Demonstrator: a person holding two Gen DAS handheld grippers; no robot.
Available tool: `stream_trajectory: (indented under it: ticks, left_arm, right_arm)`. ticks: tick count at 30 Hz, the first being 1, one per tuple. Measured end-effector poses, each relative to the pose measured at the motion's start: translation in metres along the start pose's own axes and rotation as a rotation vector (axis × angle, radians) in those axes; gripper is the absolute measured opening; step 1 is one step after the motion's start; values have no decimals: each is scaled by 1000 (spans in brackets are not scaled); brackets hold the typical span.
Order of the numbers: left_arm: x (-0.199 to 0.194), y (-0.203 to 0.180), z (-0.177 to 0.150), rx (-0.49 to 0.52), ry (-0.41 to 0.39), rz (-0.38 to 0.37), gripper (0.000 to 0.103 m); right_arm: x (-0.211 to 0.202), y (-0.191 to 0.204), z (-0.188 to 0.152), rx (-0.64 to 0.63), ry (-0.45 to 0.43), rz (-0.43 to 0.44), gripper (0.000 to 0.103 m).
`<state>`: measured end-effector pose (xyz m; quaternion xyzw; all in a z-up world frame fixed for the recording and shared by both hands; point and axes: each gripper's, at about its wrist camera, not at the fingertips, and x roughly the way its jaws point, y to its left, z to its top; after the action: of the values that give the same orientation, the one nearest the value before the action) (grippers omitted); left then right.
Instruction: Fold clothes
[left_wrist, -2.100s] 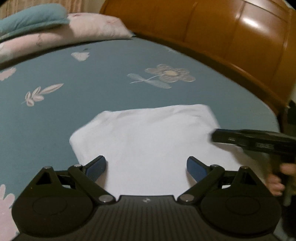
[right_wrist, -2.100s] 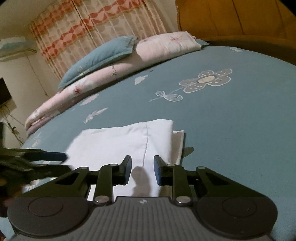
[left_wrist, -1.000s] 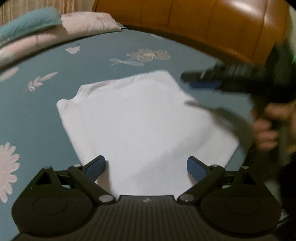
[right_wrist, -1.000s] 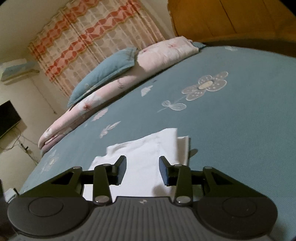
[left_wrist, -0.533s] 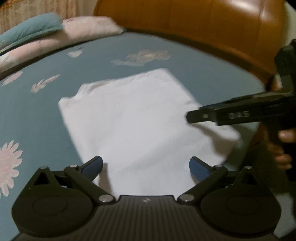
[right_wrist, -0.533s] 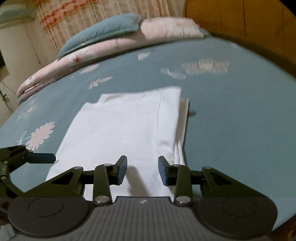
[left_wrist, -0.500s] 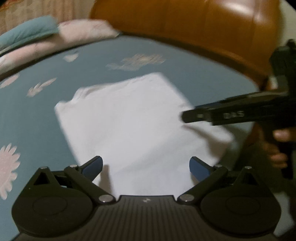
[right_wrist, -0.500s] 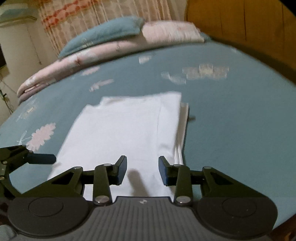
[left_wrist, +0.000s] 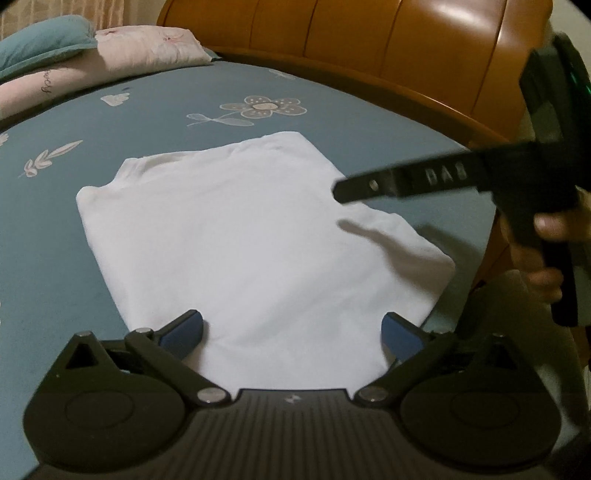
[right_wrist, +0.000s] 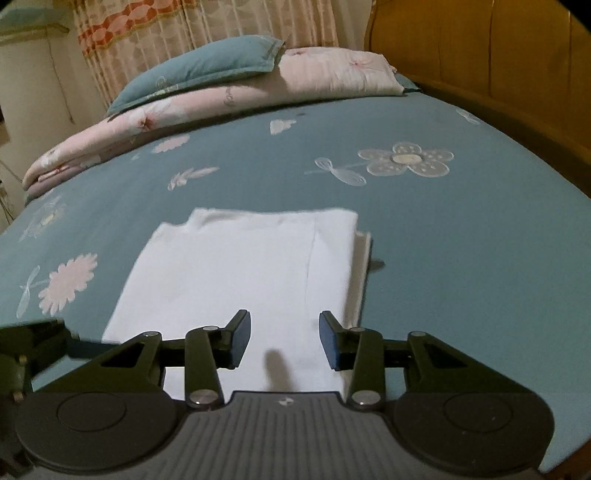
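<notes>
- while the folded white t-shirt (left_wrist: 255, 236) lies flat on the teal flowered bed sheet (left_wrist: 55, 229), both grippers hang above it with nothing in their jaws.
- the left gripper (left_wrist: 291, 330) hovers over the near edge of the shirt; its jaws are opening, spread very wide, the blue pads (left_wrist: 183, 334) clear of the cloth.
- the right gripper (right_wrist: 284, 338) sits above the shirt's near right part, jaws partly spread and empty, casting a small shadow on the fabric.
- in the left wrist view the right gripper reaches in from the right side, held by a person's hand (left_wrist: 543, 254), its tips over the shirt's right edge.
- the shirt is a neat rectangle, neckline at the far end, with lower layers peeking out along its right side (right_wrist: 364, 258).
- a teal pillow (right_wrist: 199, 70) rests on a folded pink quilt (right_wrist: 229, 98) at the far end of the bed.
- a wooden bed board (left_wrist: 388, 48) runs along the right side; a patterned curtain (right_wrist: 199, 22) hangs behind.
</notes>
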<state>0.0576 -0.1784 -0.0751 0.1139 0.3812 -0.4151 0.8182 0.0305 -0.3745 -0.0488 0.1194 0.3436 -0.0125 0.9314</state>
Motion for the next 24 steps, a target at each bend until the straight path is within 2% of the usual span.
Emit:
stream_trajectory:
  ticks: [11,19,24]
  left_arm:
    - [3,10,0,7,-7,-52,102]
    - [3,16,0,-6,-8,-81,102]
    - [4,21,2,-10,-3,-102,102]
  right_arm:
    - [34,-4,5,-5,66,-12,47]
    - [42,-8,12,-15,69,-10,47]
    - [40,-7,26,-52,40,-2,49]
